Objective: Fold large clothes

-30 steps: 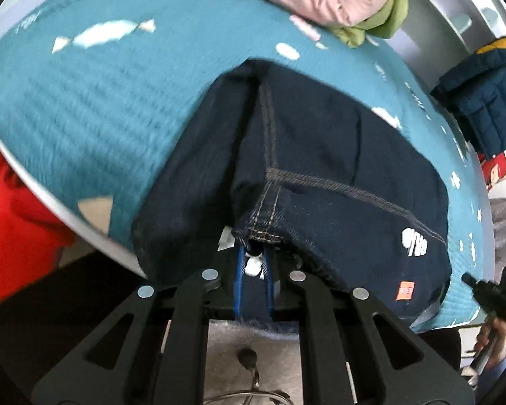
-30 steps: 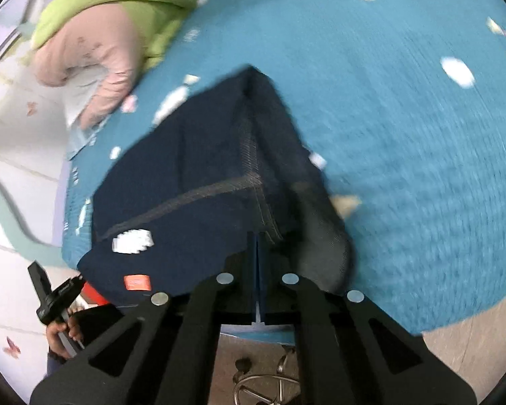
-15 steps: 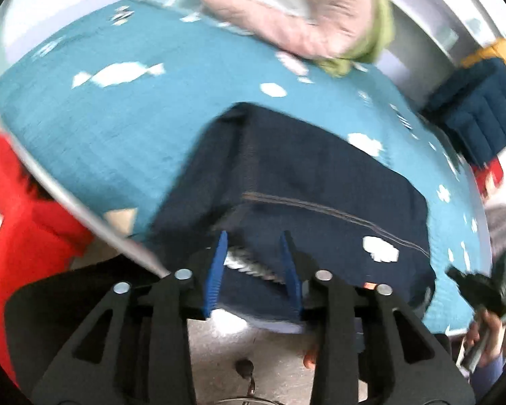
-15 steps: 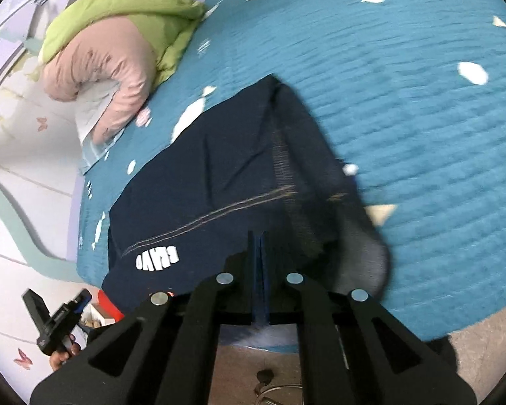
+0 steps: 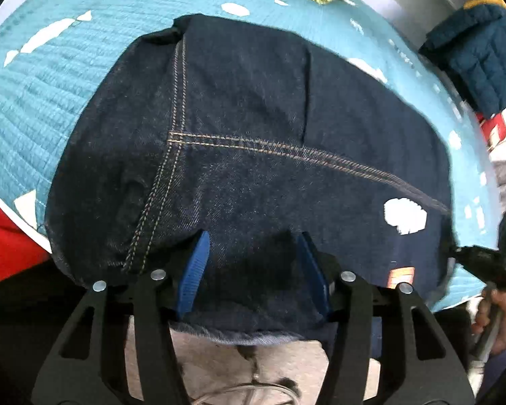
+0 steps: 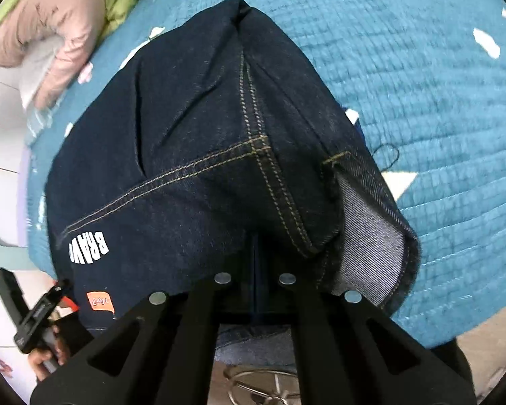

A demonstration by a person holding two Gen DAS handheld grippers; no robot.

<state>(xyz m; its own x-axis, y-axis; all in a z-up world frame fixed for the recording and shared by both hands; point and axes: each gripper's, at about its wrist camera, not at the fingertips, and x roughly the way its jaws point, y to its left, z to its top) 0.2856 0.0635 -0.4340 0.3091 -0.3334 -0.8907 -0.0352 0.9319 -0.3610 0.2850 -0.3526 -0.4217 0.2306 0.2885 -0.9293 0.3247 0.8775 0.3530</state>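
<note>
Hidden, cropped or blurred items

White print [image 5: 405, 215] on the denim garment [image 5: 253, 155]: washed out, unreadable in left view. Right gripper [image 6: 255, 263]: fingertips buried under denim. Pink and green bedding [image 6: 50, 23]: cropped at frame edge. Orange label [image 6: 99, 302]: text too small to read.

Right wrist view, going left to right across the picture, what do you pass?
Pink pillow → the other gripper, low at the left edge → dark jeans → loose black thread → bare teal bedspread.
</note>
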